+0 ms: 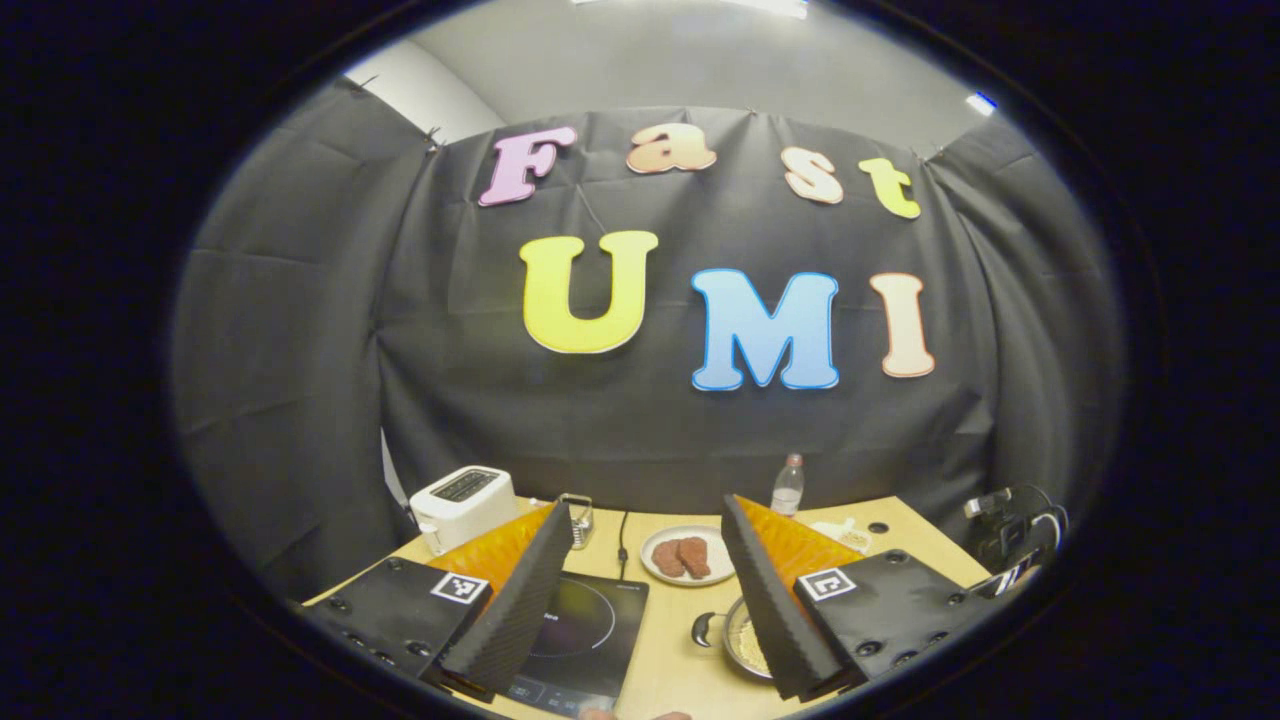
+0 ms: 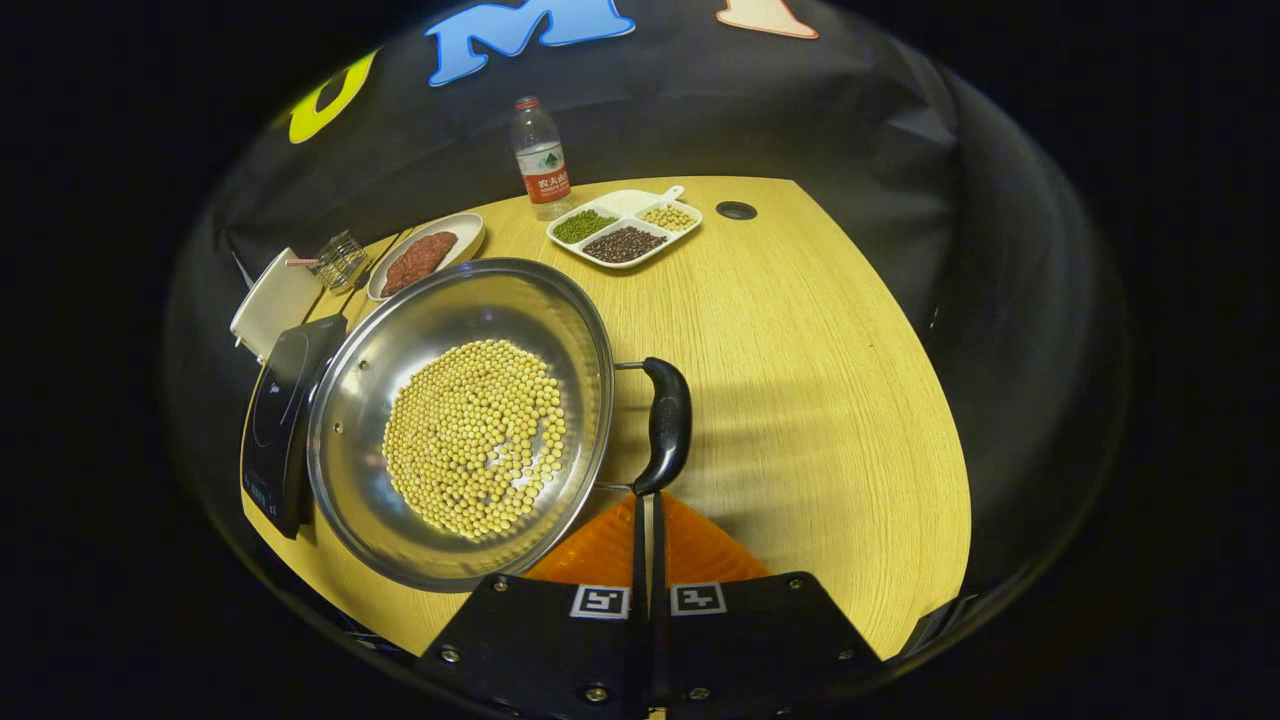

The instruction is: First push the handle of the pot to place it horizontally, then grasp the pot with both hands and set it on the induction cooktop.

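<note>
My worry is the right gripper (image 2: 648,500), fingers pressed together with their tips at the 6 o'clock end of the pot handle (image 2: 667,425): a hard shove could slide the whole steel pot (image 2: 460,420) and spill the soybeans (image 2: 475,437). The pot sits just beside the induction cooktop (image 2: 280,420), at its 3 o'clock. My left gripper (image 1: 650,570) hangs high with fingers spread wide, level, looking across the table (image 2: 800,350).
</note>
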`<state>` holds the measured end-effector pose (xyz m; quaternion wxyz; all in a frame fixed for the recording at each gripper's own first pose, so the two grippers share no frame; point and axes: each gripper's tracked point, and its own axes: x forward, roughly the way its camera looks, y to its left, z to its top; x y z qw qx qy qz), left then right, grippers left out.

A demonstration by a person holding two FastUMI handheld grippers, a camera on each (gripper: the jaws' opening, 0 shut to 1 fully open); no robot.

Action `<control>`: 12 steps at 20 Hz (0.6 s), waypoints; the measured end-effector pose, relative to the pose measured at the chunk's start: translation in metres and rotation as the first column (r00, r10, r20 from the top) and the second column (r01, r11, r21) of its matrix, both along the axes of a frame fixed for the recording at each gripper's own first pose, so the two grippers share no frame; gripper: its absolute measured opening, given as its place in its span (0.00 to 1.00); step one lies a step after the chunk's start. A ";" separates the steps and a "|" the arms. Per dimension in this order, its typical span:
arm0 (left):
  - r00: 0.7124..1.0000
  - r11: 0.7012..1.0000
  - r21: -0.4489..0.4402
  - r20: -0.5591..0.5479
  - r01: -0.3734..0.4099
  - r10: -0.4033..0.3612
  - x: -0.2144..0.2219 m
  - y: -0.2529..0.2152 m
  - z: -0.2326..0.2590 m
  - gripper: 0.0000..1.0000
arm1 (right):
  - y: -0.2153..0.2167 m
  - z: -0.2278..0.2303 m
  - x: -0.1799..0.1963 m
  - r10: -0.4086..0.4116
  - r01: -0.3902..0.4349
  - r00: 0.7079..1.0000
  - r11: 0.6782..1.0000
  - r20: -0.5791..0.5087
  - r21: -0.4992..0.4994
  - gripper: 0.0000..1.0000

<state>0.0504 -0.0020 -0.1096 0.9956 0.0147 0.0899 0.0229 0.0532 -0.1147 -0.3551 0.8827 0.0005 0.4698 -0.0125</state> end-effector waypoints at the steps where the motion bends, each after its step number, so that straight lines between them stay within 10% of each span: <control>1: 1.000 1.000 0.001 -0.013 0.018 -0.018 0.004 -0.003 -0.007 0.99 | -0.001 0.006 -0.003 -0.008 0.008 1.000 1.000 0.022 0.005 0.01; 4: 0.996 0.997 -0.007 -0.053 0.076 -0.077 0.015 -0.012 -0.027 0.99 | -0.008 0.025 -0.011 -0.059 0.058 0.994 0.998 0.090 0.019 0.11; 8: 0.976 0.985 -0.036 -0.134 0.170 -0.174 0.028 -0.033 -0.063 0.97 | -0.013 0.053 -0.016 -0.108 0.107 0.976 0.994 0.191 0.019 0.94; 12: 0.941 0.969 -0.062 -0.229 0.241 -0.248 0.039 -0.054 -0.112 0.99 | -0.006 0.064 -0.006 -0.122 0.117 0.959 0.992 0.256 0.037 0.96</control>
